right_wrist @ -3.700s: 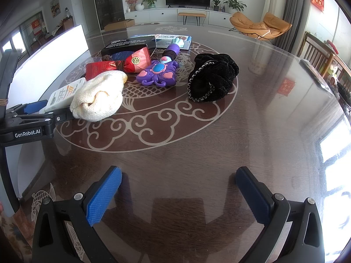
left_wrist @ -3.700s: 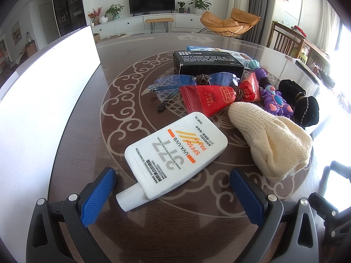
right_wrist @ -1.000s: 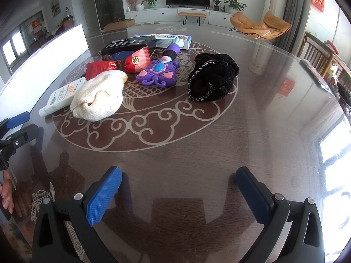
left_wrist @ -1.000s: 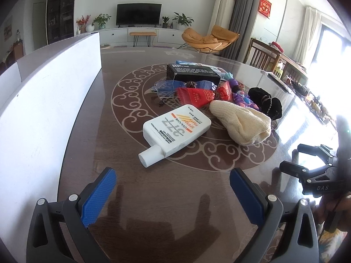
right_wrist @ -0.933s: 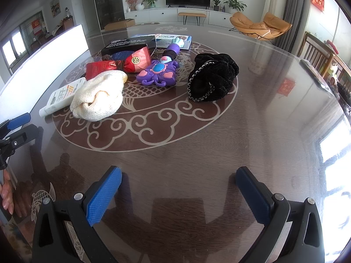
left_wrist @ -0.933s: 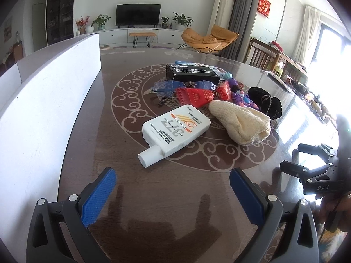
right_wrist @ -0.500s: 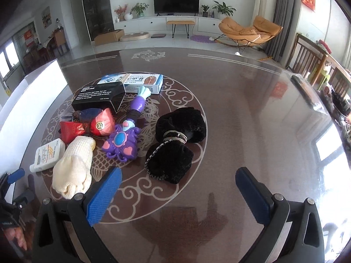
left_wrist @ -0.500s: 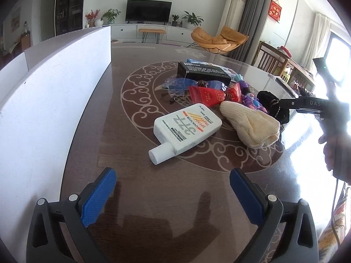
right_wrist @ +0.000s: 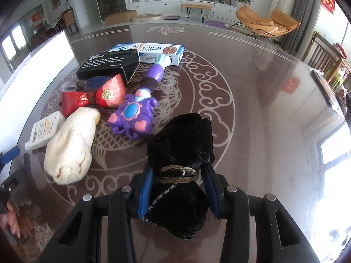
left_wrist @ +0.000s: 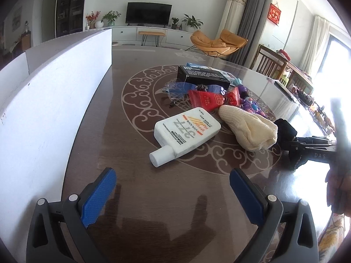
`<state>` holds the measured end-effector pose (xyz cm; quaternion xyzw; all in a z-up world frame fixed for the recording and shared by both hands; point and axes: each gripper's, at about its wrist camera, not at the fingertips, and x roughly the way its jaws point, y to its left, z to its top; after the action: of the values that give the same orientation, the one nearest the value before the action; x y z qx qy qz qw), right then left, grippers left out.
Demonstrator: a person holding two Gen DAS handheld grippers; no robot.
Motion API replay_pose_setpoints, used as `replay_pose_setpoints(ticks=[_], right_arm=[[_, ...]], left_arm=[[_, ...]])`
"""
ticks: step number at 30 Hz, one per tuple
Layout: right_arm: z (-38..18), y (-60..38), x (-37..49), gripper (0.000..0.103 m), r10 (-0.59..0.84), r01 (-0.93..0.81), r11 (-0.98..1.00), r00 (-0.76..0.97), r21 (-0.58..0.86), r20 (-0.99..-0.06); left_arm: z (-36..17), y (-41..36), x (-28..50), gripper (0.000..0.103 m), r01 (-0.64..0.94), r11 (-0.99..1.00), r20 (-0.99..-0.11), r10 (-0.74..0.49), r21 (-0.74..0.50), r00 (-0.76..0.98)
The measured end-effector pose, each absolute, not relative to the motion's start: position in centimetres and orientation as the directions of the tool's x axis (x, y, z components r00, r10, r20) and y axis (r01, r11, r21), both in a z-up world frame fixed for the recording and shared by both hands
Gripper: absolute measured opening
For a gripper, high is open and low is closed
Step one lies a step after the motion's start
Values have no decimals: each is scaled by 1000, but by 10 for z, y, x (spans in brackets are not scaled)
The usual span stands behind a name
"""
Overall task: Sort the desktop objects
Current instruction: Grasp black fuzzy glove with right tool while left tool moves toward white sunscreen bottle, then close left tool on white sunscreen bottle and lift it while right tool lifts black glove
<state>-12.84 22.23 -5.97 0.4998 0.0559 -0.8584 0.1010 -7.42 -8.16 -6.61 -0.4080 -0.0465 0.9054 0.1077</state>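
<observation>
My right gripper is clenched on the black pouch at its corded waist, low over the table, near the purple toy. My left gripper hangs spread wide and empty, short of the sunscreen. The pouch is soft and floppy; I judge it could sag or slide through my pads once lifted, and its hanging end might drag the toy or the cream sock along.

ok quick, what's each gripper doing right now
left gripper: open, holding nothing, above bare table.
right gripper: closed on the black velvet pouch at its tied neck.
</observation>
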Motion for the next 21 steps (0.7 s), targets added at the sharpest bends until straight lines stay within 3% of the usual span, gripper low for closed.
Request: replay_pose_setpoints(ticks=[6, 14, 18, 20, 21], right_arm=[[-56, 229, -39, 43, -238, 262, -957, -476, 122, -846], [-30, 234, -2, 44, -283, 289, -946, -515, 147, -809], [-17, 245, 12, 44, -304, 269, -946, -541, 181, -784], [-13, 252, 19, 44, -297, 256, -950, -562, 179, -772], [-12, 254, 22, 44, -288, 251, -953, -570, 170, -769]], left_arm=[[-49, -54, -127, 103, -336, -942, -823, 206, -20, -529], [-77, -35, -162, 103, -405, -914, -888, 165, 25, -428], [-79, -28, -146, 103, -452, -892, -867, 222, 4, -446], [-75, -23, -135, 75, -485, -875, -852, 246, 10, -461], [-73, -23, -134, 67, -471, -882, -852, 239, 10, -466]])
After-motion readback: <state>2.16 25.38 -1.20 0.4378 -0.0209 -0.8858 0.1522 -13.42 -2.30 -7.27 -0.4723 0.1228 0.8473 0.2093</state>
